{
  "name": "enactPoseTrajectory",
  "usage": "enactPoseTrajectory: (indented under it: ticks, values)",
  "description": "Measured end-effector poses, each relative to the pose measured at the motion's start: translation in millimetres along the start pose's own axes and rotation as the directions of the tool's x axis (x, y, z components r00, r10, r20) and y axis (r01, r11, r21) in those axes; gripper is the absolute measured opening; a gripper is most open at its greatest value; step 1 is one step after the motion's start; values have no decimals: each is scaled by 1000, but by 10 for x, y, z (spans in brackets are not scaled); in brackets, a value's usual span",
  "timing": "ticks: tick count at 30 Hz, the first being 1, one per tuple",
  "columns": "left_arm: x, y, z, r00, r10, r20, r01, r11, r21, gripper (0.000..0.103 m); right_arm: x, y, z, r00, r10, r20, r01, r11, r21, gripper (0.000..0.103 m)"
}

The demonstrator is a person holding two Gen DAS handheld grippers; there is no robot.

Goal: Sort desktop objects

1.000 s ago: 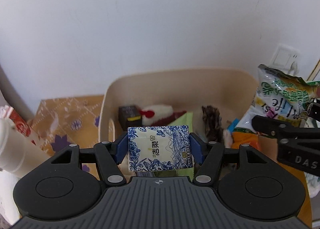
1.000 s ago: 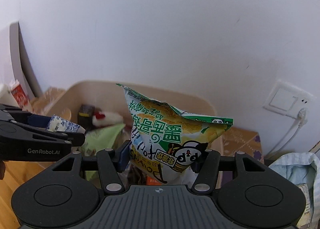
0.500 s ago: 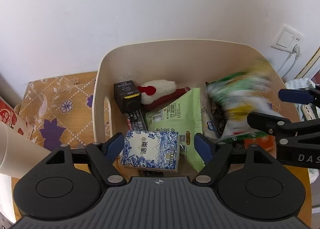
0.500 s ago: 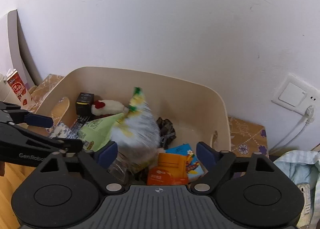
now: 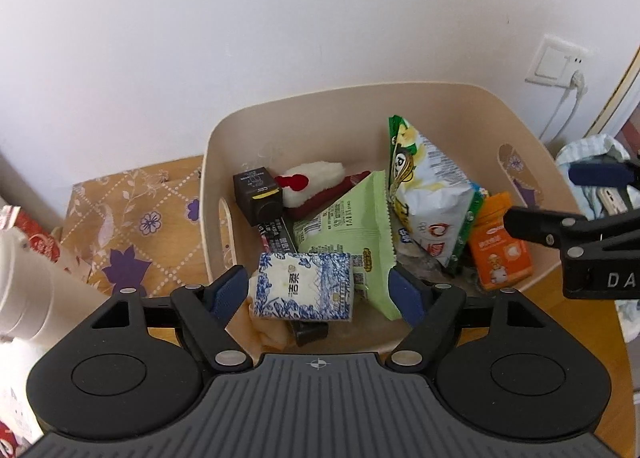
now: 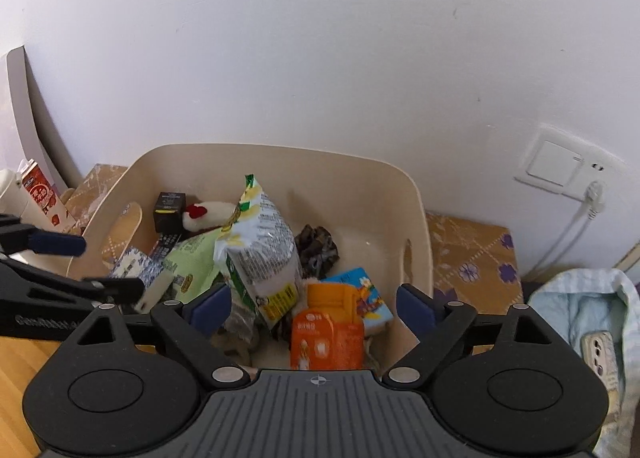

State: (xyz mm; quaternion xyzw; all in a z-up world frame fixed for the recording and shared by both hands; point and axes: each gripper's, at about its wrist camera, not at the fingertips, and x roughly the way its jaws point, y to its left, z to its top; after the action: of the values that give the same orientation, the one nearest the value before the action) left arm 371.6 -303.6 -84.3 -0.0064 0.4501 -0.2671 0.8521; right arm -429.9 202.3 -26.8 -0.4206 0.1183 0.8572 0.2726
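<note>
A cream plastic bin [image 5: 460, 105] with rounded corners and cut-out handles stands against a white wall on a wooden table covered partly by a tan floral cloth [image 5: 136, 209]. Inside it lie a small black box with a yellow stripe [image 5: 256, 195], a white plush toy with a red tuft [image 5: 312, 179], a light green foil packet [image 5: 352, 230], a green-and-white crinkled snack bag [image 5: 430, 197] standing on edge, an orange carton [image 5: 500, 246], a blue printed box [image 6: 364, 290], a dark crumpled wrapper [image 6: 318, 250] and a blue-and-white patterned tissue pack [image 5: 304, 286].

The left gripper [image 5: 316, 292] hangs over the near left part of the bin, its blue pads [image 5: 226, 290] spread wide; the tissue pack lies below and between them, touching neither, resting flat on the bin's contents. The right gripper [image 6: 314, 304] hangs over the near right part, its jaws opening, pads clear of everything; the snack bag stands just left of centre between them, leaning among the other items, and the orange carton sits below.

The tissue pack is rectangular, with blue floral print and a white centre panel. The snack bag is glossy, puffy, with green edges and a yellow label.
</note>
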Motion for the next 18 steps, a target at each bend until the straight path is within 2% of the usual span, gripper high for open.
enactPoseTrajectory:
  ticks: [11,14,18]
  values:
    - [-688,-182,-229,993,67,99,-70,997,19,78,-648,-72,-282,1000,-19,24,19,1000,-3,91]
    - [-869,-239,-315,993,61,97,-64,997,33,78,-846,-87,-365,999,-24,31,24,1000,-1,91]
    - [-1116,-344,-476,989,91,114,-98,994,54,77,-1133,-118,-507,999,-28,28,27,1000,10,91]
